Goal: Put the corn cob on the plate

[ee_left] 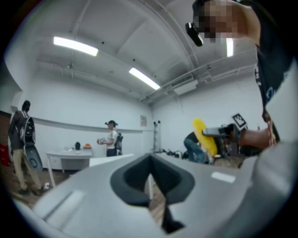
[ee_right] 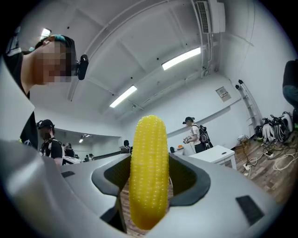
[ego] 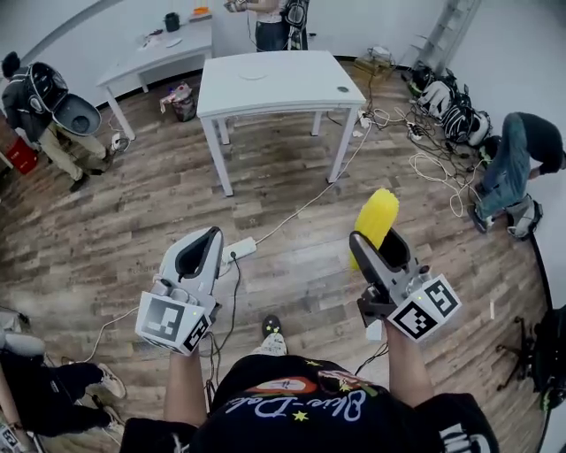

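My right gripper (ego: 373, 237) is shut on a yellow corn cob (ego: 376, 221), which sticks up and forward out of the jaws, held above the wooden floor. In the right gripper view the corn cob (ee_right: 148, 172) stands upright between the two pads and fills the gap. My left gripper (ego: 210, 234) is held level at the left, shut with nothing in it; its jaws (ee_left: 150, 162) meet in the left gripper view. A pale round plate (ego: 253, 76) lies on the white table (ego: 292, 93) far ahead, well apart from both grippers.
A power strip (ego: 240, 249) and cables (ego: 424, 168) lie on the floor between me and the table. People are at the left (ego: 44, 106), the far right (ego: 522, 150) and behind the table (ego: 265, 22). A second table (ego: 150, 53) stands at the back left, gear bags (ego: 447, 106) at the right wall.
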Motion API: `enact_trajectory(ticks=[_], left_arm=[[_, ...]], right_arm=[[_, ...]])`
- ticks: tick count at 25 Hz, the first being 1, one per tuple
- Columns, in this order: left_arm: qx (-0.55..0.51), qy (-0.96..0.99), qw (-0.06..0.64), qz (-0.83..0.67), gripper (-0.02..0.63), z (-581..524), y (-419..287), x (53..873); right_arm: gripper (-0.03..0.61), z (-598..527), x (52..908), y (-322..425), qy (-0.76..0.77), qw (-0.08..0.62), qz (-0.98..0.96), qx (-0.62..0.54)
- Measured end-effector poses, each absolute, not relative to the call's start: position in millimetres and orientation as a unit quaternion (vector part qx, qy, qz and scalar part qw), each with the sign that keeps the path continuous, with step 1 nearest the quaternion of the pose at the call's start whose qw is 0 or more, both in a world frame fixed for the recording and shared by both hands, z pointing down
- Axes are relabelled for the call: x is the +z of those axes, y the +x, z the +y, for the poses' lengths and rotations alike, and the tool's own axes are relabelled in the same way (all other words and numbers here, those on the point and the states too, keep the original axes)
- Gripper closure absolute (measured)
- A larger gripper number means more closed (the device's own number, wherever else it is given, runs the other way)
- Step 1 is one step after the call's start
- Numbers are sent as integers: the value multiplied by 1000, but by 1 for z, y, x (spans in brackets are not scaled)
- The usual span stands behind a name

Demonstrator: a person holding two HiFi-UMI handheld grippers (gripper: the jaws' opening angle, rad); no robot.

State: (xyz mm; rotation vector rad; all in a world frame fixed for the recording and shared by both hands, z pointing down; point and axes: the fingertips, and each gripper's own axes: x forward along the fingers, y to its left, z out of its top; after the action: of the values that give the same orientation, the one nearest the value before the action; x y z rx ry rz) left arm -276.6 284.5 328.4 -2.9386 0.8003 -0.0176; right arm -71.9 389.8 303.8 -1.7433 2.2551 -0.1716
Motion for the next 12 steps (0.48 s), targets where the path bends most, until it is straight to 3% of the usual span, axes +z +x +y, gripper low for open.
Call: enact_trajectory(ticks=[12], left_arm=[[-7,-960,15,279,615,146,-238,346]], right_arm=[[341,249,306,-33,-588,149,790,-90]])
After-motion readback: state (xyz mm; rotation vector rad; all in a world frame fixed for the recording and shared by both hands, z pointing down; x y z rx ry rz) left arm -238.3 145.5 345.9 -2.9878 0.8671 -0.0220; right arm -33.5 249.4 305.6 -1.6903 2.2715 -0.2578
